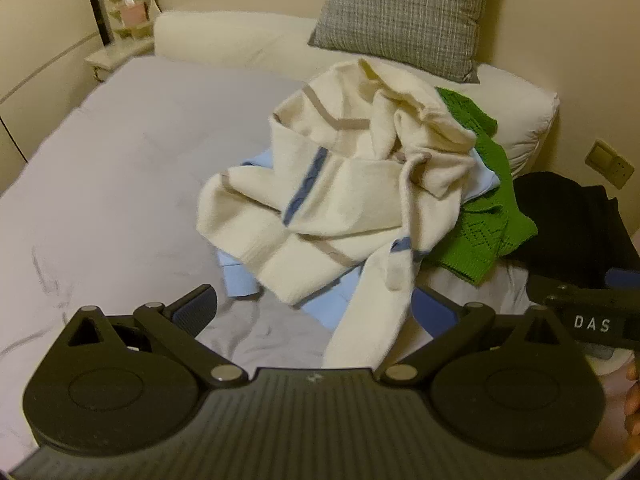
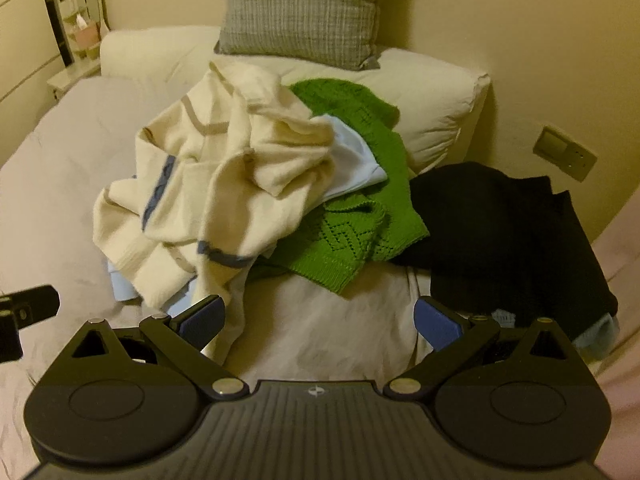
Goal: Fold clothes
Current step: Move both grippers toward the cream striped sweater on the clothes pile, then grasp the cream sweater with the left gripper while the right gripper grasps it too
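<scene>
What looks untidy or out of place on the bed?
The clothes lie in a crumpled heap, none folded. The cream sweater sprawls over a light blue garment and the green knit; the black garment lies bunched beside them. Both grippers are open, holding nothing.

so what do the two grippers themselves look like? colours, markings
Both alike: left gripper and right gripper have a black ribbed body, round black side discs, black linkage arms with silver pivot pins, and blue finger pads. The right gripper's side carries white "DAS" lettering.
</scene>
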Demonstrator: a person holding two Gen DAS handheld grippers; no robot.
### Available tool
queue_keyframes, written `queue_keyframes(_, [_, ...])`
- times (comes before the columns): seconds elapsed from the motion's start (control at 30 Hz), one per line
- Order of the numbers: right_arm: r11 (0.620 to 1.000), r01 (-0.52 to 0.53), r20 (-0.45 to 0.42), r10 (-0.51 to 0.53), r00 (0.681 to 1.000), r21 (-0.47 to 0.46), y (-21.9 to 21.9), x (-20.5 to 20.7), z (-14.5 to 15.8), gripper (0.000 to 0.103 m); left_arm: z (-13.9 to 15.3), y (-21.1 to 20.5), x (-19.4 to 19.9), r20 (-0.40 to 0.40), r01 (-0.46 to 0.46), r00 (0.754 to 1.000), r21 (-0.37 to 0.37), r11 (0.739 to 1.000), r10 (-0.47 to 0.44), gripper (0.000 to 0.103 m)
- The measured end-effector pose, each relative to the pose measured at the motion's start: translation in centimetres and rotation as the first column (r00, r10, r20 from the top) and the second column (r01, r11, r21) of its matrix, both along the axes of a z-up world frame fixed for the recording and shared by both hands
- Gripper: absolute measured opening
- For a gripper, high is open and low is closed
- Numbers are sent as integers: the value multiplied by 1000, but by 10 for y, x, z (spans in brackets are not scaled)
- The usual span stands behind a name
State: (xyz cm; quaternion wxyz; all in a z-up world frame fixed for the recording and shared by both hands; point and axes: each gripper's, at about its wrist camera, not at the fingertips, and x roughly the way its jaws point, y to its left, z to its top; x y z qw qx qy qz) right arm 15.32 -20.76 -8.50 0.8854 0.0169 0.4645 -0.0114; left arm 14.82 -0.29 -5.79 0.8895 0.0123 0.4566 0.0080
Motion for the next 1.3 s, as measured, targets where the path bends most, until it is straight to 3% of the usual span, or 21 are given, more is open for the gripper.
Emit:
queue_keyframes(0.1, [1000, -9, -22, 9, 1000, 10, -10, 22, -7, 100, -10, -6, 26, -29, 0, 1000, -8, 1000, 0, 102])
queue_keyframes(0.27, [998, -6, -59, 9, 998, 61, -29, 56, -18, 86, -23, -16, 66, -51, 0, 999, -15, 1000, -1, 102])
queue_keyframes(0.43, [999, -27, -50, 29, 998, 42, -38, 88, -28, 86, -37, -21, 102, -69, -23, 997, -3, 1000, 23, 102])
queue_keyframes(0.53, [999, -43, 41, 43, 998, -6, -39, 101, -31, 88, -45, -22, 123, -78, -41, 996, 16, 999, 42, 96])
queue_keyframes(0.63, [991, -120, 118, 127, 985, -57, -37, 115, -35, 93, -53, -20, 145, -93, -58, 994, 25, 998, 60, 95])
queue_keyframes(0.9, [972, -225, 165, 233, 959, -65, -29, 169, -43, 92, -71, -11, 206, -135, -110, 985, -4, 994, 108, 90])
queue_keyframes(1.13, [939, -338, 171, 345, 923, -70, -13, 210, -55, 91, -85, 5, 254, -141, -169, 976, -15, 985, 165, 96])
queue_keyframes(1.3, [936, -345, 153, 351, 924, -67, -6, 233, -72, 91, -102, 27, 284, -157, -229, 963, -36, 973, 221, 98])
